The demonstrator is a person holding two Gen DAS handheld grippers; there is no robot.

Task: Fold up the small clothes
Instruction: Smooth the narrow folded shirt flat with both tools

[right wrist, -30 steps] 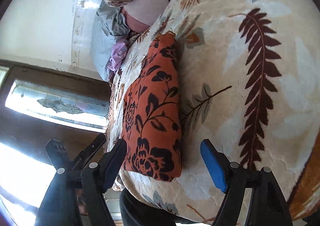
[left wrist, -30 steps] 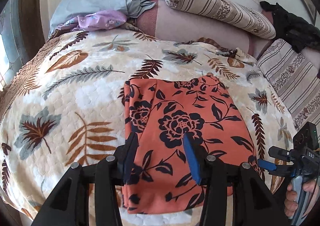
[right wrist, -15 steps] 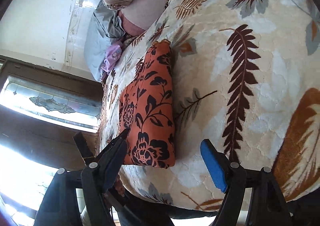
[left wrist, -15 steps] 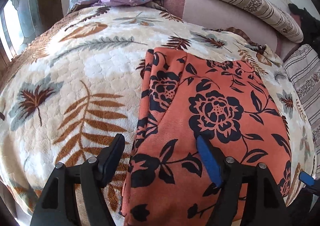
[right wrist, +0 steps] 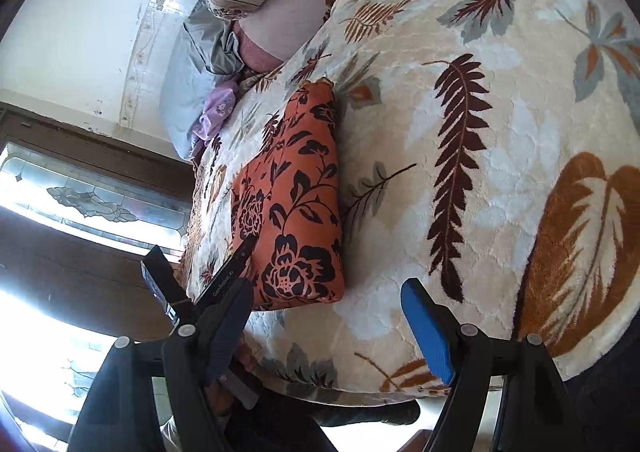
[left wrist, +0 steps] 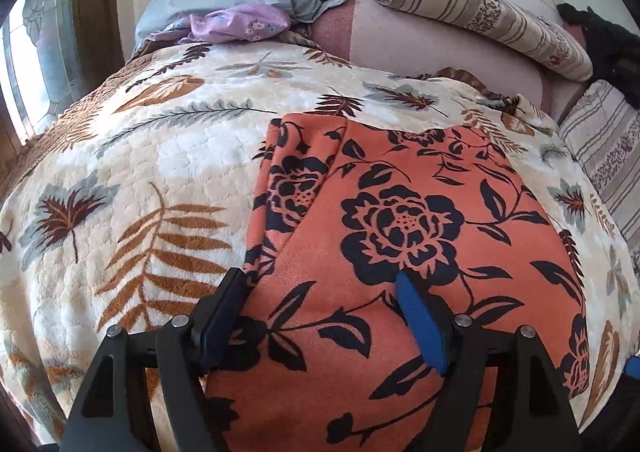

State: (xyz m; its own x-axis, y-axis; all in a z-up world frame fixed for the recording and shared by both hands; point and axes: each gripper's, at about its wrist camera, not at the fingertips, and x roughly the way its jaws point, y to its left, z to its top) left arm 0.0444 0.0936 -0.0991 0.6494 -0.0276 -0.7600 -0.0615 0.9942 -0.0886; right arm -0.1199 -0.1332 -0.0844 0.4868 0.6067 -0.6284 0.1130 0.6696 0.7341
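On blanket [left wrist: 120,179]: folded garment [left wrist: 400,236], both grippers spread.

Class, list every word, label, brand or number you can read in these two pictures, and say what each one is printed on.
"GenRobot.AI": small white print along the black finger of the left gripper, seen in the right wrist view; the last letters are hard to make out.
Nothing else is readable: the orange cloth, the blanket and the striped bolster carry only patterns, no text.
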